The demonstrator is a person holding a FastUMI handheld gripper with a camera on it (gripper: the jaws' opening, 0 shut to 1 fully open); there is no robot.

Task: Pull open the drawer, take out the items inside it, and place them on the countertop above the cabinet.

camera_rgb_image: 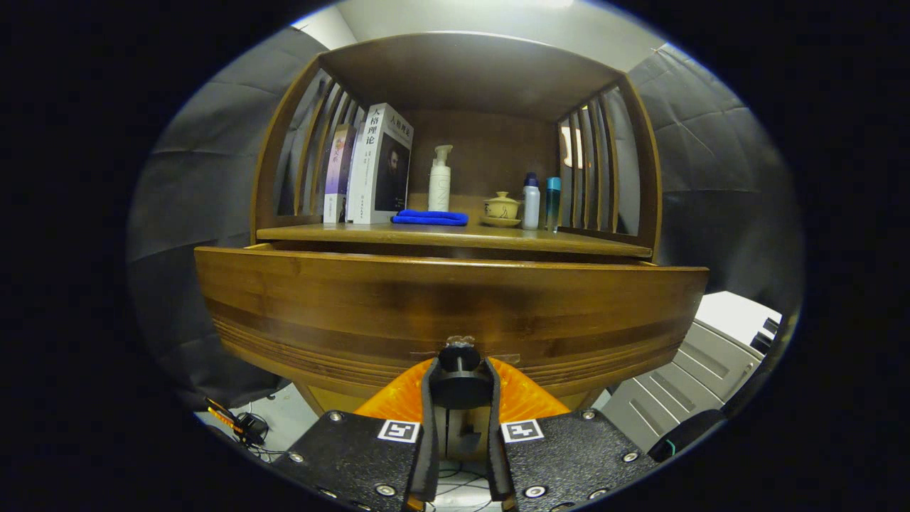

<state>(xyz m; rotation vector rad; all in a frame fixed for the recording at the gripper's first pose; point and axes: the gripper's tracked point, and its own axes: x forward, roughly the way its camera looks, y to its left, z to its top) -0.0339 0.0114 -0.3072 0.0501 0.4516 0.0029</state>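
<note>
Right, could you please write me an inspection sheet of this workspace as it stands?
Surface: brown wooden countertop above the drawer, front strip bare.
Job's things: curved brown wooden drawer front pulled out a little; its contents are hidden.
Clutter: upright books, folded blue cloth, white pump bottle, small lidded tea bowl, two slim bottles, all on the countertop at the back.
Grippers: hand-held gripper shut on the round black drawer knob.
Cables: dark wires on the floor below the cabinet.
Surroundings: black cloth wall; grey unit beside the cabinet.
</note>
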